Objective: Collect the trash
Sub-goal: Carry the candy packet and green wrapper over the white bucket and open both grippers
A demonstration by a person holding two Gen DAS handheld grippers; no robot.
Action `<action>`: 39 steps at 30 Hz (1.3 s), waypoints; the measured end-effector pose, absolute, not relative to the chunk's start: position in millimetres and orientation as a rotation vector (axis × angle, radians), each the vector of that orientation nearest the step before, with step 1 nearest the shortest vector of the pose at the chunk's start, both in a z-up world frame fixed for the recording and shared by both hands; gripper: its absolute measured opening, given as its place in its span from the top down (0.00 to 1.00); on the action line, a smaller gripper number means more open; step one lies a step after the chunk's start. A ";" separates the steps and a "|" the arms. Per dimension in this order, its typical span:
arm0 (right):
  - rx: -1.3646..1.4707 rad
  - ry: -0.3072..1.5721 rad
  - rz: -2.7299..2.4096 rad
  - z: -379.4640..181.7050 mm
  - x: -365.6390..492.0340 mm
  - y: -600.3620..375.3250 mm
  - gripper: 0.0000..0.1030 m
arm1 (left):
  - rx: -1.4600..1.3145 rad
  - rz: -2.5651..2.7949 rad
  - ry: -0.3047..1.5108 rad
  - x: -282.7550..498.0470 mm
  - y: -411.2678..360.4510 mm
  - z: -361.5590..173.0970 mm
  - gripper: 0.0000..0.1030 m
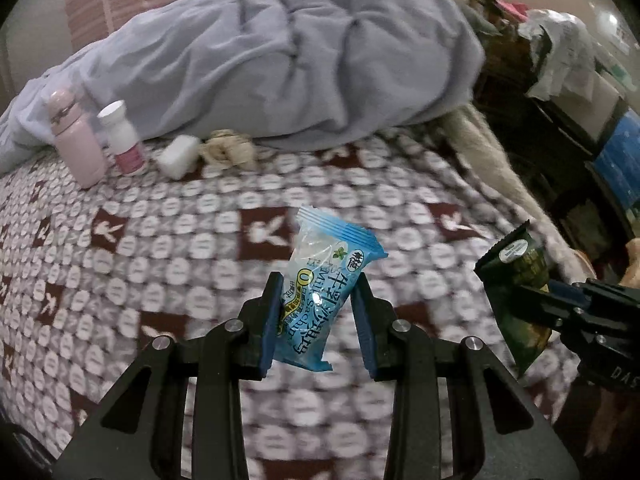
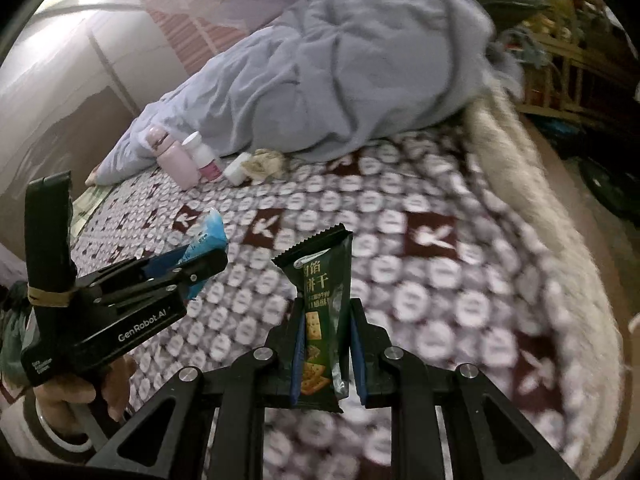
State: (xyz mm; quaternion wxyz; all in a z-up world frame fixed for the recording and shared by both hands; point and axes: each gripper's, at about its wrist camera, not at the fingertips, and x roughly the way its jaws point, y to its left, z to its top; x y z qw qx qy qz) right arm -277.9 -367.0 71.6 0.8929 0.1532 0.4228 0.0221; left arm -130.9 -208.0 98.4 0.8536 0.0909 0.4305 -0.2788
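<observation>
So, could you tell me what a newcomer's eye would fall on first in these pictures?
Probably the two snack wrappers held up over the patterned blanket: a light blue wrapper pinched in the left gripper and a dark green wrapper in the right gripper. Behind them lies a rumpled grey quilt, with a pink bottle and a white bottle at its near edge.

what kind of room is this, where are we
Most likely a bedroom. The left gripper and right gripper hang over a bed with a patterned blanket, a rumpled grey duvet heaped at the back, and a pink bottle standing by it.
</observation>
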 end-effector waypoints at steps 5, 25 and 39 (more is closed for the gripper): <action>0.353 0.855 -0.008 76.7 -306.3 -393.3 0.82 | 0.224 -0.634 0.900 -153.6 -239.8 100.7 0.69; 0.437 0.796 -0.259 86.5 -399.4 -498.5 0.82 | 0.336 -0.830 0.858 -220.4 -359.1 115.7 0.69; 0.495 0.788 -0.430 74.4 -461.7 -560.7 0.82 | 0.415 -0.979 0.854 -271.0 -433.3 118.1 0.69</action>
